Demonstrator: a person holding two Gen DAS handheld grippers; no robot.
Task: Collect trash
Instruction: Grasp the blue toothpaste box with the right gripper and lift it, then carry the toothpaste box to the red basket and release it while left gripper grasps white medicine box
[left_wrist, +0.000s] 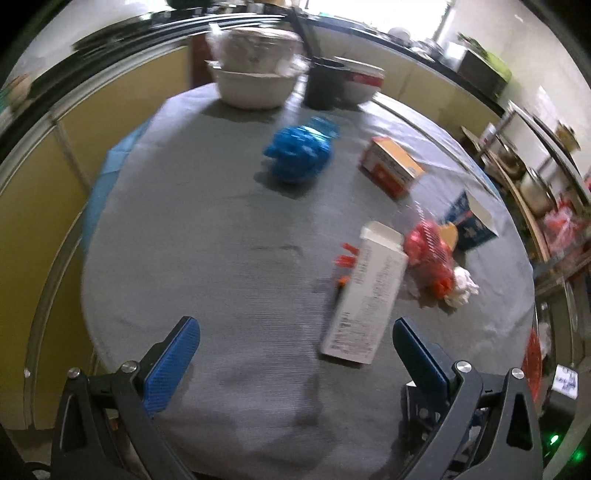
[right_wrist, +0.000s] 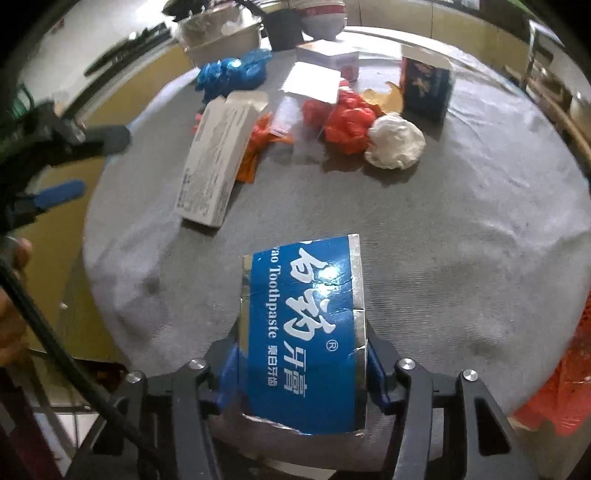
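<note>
Right gripper (right_wrist: 301, 363), lower centre, clamps the blue toothpaste carton (right_wrist: 304, 332) by its long sides: likely light, crushable, glossy; left gripper (left_wrist: 295, 354) wide open, empty.

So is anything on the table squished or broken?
Yes. The blue toothpaste box held between the right gripper fingers is dented and creased, with a torn bottom edge. Farther back, the long white box lies flat with its end flap open, beside crumpled red plastic and a wadded white tissue.
</note>
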